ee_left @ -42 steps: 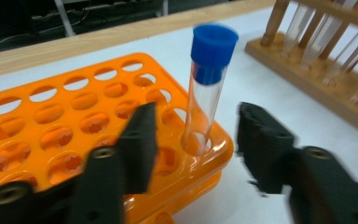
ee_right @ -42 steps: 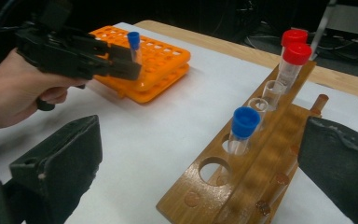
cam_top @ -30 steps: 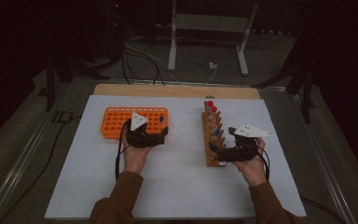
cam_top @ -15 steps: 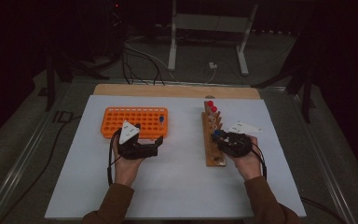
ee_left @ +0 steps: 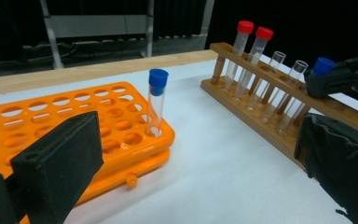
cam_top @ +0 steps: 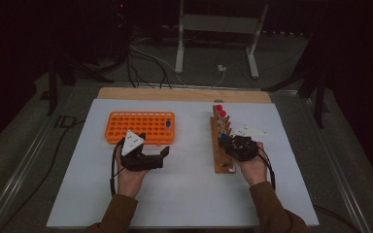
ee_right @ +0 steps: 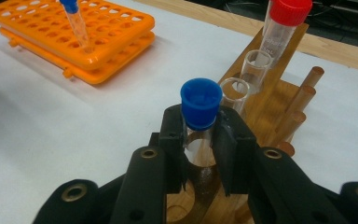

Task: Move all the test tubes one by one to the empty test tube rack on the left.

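Right gripper (ee_right: 198,154): jaws closed on a blue-capped test tube (ee_right: 199,105), gripping it just below the cap, tube upright over the wooden rack (ee_right: 279,84). Left gripper (ee_left: 191,172): jaws spread wide, nothing between them, held just beside the orange tube tray (ee_left: 42,121). Tray: one blue-capped tube (ee_left: 156,100) standing in a corner hole. Wooden rack: two red-capped tubes (ee_left: 242,44) at the far end, then uncapped empty tubes (ee_left: 272,77). White mat (cam_top: 184,194) beneath all.
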`<state>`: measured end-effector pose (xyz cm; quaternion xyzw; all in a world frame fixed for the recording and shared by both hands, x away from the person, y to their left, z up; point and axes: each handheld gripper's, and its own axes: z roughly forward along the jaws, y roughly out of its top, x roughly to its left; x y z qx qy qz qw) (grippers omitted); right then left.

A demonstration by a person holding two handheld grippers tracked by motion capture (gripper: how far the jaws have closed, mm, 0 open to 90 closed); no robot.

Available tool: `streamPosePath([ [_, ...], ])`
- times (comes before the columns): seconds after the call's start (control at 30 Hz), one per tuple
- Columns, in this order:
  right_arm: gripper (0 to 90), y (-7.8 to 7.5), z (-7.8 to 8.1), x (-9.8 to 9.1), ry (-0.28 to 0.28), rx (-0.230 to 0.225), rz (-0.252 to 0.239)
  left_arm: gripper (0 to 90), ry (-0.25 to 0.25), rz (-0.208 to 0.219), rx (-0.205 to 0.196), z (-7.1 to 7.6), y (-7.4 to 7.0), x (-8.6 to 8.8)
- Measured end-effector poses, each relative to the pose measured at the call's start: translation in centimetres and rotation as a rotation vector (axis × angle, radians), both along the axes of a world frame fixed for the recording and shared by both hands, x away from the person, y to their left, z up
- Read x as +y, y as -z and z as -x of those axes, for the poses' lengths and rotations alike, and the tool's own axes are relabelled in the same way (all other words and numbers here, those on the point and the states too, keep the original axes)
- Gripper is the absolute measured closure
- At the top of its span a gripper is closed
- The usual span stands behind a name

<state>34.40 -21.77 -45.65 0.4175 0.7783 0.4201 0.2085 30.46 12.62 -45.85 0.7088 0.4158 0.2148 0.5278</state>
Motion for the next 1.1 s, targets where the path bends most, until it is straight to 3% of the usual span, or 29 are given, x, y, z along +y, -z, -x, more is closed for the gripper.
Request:
streamPosePath([
  [0.13, 73.4, 0.1, -0.1, 0.0, 0.012, 0.004, -0.012, 1.5, 0.005, 0.002, 0.002, 0.0, 0.1, -0.1],
  [0.33, 77.0, 0.1, 0.0, 0.1, 0.021, -0.016, 0.007, 1.5, 0.006, 0.005, 0.003, 0.1, 0.1, -0.2],
  [0.53, 77.1, -0.9, 0.5, -0.1, 0.018, -0.040, -0.005, 1.6, 0.009, 0.001, 0.004, 0.2, 0.1, -0.3],
  [1.1, 77.1, -5.7, 1.3, -0.2, -0.021, -0.109, -0.005, 1.6, 0.037, -0.012, -0.019, 0.1, -0.8, -1.9],
])
